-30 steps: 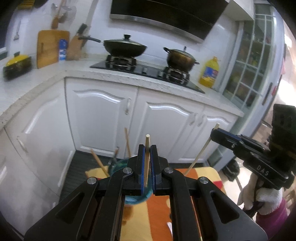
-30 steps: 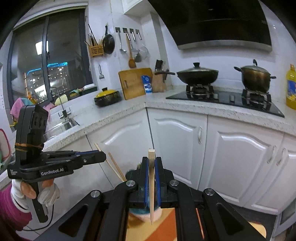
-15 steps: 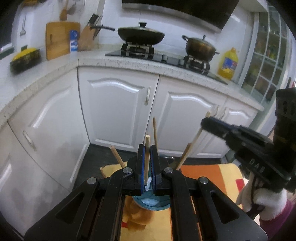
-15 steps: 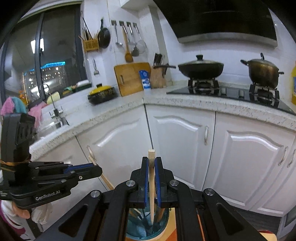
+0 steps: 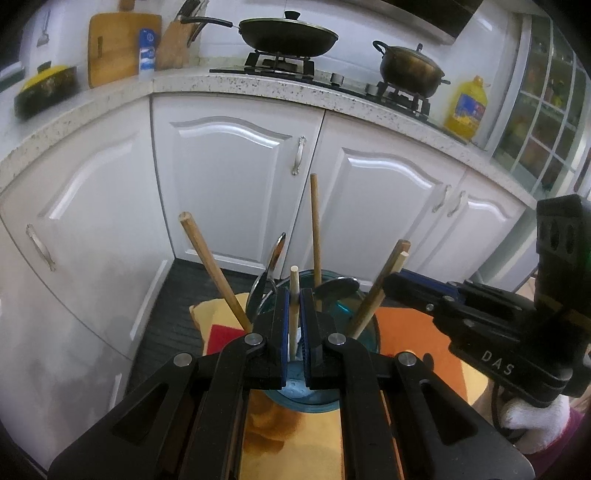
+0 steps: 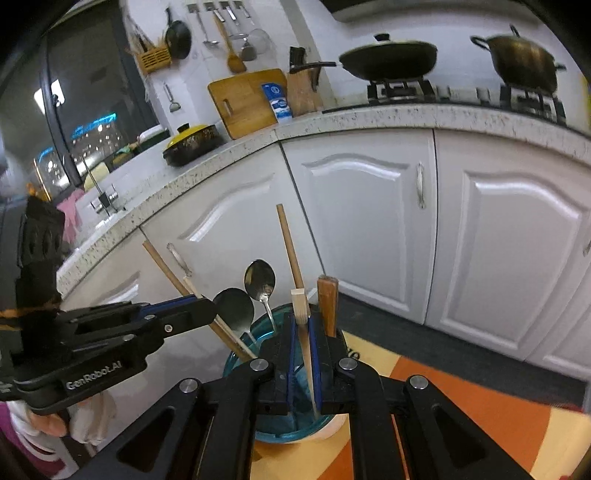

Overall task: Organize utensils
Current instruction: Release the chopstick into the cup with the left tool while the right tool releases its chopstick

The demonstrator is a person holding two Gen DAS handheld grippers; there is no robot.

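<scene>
**Both grippers pinching chopsticks above the utensil cup**

While both grippers sit over the translucent blue-green utensil cup (image 5: 364,325), each one clamps a single stick. Left gripper (image 5: 294,325): jaws pressed onto a pale wooden chopstick (image 5: 293,295), held near upright, lower end over the cup mouth. Right gripper (image 6: 303,354): jaws pinching a pale square-headed wooden chopstick (image 6: 301,308), its thin tip reaching down inside the cup (image 6: 240,354).

Cup stands on an orange, yellow and red patterned tabletop (image 5: 413,325), close to the white kitchen cabinets (image 5: 236,177). Already in the cup, leaning outward: several brown wooden chopsticks (image 5: 210,266), one tall thin one (image 5: 314,221), and two metal spoons (image 6: 260,280) with bowls up. A darker brown flat stick (image 6: 327,306) stands just beside the right jaws.

In the left view, the right gripper (image 5: 391,284) comes in from the right side, touching or nearly touching two leaning sticks; cannot tell which. A white-gloved hand (image 5: 532,421) grips its handle. Right view shows the left gripper (image 6: 207,308) entering from the left, just beside the spoons.

Background: black wok (image 5: 288,35) and bronze pot (image 5: 410,68) on the stove.
</scene>
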